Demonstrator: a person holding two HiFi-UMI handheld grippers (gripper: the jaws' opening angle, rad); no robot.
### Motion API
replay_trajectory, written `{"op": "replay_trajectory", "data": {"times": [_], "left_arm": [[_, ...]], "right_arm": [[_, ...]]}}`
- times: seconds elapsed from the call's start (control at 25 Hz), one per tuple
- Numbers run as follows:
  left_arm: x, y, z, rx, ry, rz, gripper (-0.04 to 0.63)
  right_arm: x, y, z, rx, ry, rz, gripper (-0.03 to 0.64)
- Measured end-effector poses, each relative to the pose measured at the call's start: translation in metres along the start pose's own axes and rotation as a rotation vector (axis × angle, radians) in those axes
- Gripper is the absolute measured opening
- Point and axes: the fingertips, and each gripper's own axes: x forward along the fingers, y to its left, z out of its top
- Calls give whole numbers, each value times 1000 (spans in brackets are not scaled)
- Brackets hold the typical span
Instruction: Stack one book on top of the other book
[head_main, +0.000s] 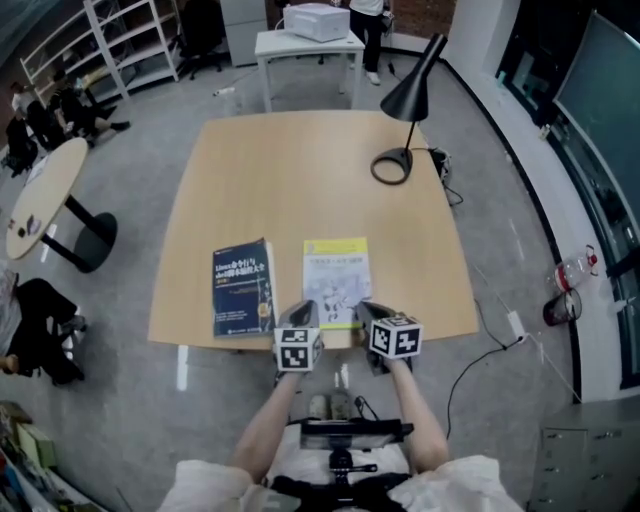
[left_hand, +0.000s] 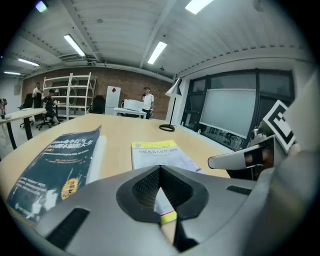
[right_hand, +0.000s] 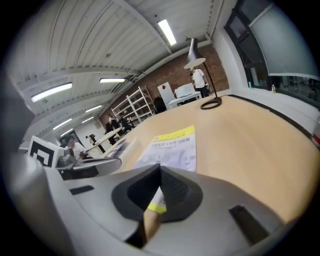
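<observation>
Two books on show, and they lie side by side, not stacked. On the left is the dark blue paperback book (head_main: 243, 287) with pale lettering. To its right is the white book with a yellow band (head_main: 336, 283) across its top. Both lie flat, covers up, close to the table's near edge, with a narrow strip of tabletop between them.

Two grippers as well, one marker cube on each. The left gripper (head_main: 303, 310) sits at the white book's near left corner and the right gripper (head_main: 366, 308) at its near right corner. Whether either touches the cover, I cannot tell. Jaws on the left are pressed together with nothing between them. Jaws on the right are the same, tight together and empty.

One table carries it all: a light wooden table (head_main: 300, 180) with rounded corners. It holds the two books and one black desk lamp (head_main: 412, 90), which stands on a ring base near the far right corner, shade tilted.

Around it lies a grey floor (head_main: 500, 200). Beyond the far edge stands one small white table (head_main: 280, 45) with a white box (head_main: 318, 20) on it, and a person (head_main: 368, 30) just beside. Off to the left are one round table (head_main: 40, 195), white shelving (head_main: 130, 40) and seated people (head_main: 70, 105). The gripper views add a brick wall (left_hand: 125, 92) at the back and dark-framed windows (left_hand: 235, 107) down the right side.
</observation>
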Motion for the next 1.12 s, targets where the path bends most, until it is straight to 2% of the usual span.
{"op": "replay_trajectory", "data": {"times": [0.12, 0.24, 0.36, 0.52, 0.68, 0.84, 1.12], "left_arm": [[19, -3, -7, -11, 58, -18, 8], [33, 0, -19, -14, 131, -1, 6], [38, 0, -32, 21, 191, 12, 8], [45, 0, -34, 60, 247, 6, 6], [44, 1, -39, 42, 274, 10, 6], [44, 3, -38, 75, 280, 42, 6], [36, 0, -46, 27, 299, 43, 6]], "right_arm": [[12, -12, 1, 24, 28, -10, -4], [23, -23, -8, 31, 99, -23, -3], [32, -31, -23, 21, 165, -41, -3], [37, -34, -25, -5, 181, -70, -3], [36, -33, -28, -53, 188, -92, -3], [36, -33, -29, -60, 195, -104, -3], [31, -30, -32, -41, 245, -108, -3]]}}
